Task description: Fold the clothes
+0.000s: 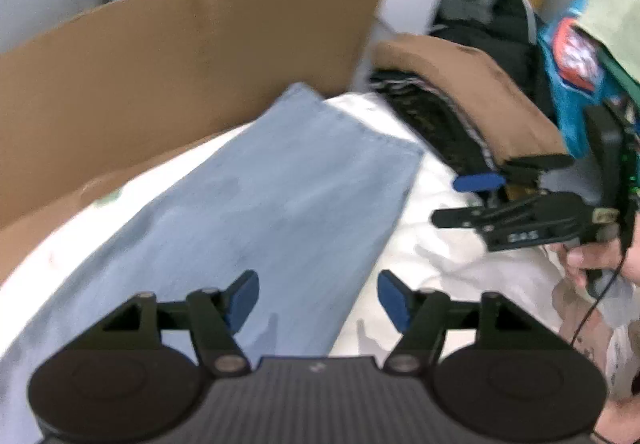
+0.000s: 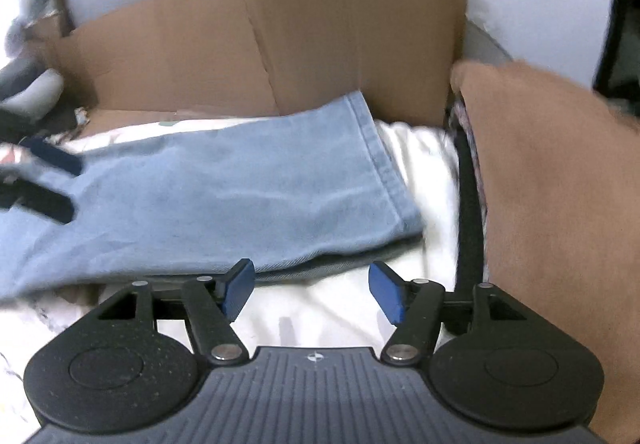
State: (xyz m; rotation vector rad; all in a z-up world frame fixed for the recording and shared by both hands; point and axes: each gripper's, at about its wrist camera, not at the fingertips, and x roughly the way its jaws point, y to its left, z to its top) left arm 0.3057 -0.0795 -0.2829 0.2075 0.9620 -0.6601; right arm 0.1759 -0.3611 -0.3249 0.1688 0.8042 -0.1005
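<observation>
- The light-blue jeans lie folded over on the white bedsheet, the hemmed leg ends toward the far edge where a cardboard sheet stands upright behind them.
- The left gripper hangs over the jeans with its blue pads apart and nothing between them. The right gripper is likewise spread and empty, poised over bare sheet just off the near edge of the denim.
- In the left wrist view the right gripper shows from the side, a hand around its handle, its fingers apart above the sheet.
- A stack of folded clothes, brown on top with dark striped layers beneath, sits at the right edge of the sheet, close beside the jeans' hem.
- Risk, as I judge it: the top layer is free of both claws, so a careless pinch at the near edge could catch only the upper ply (the lower layer peeks out grey beneath it) and drag the fold open.
- A wide sweep to the right could knock the neighbouring stack; a push toward the far edge could shove the hem against the cardboard and bunch it.
- Both views are blurred, so whether the fold's edges line up I cannot tell.
</observation>
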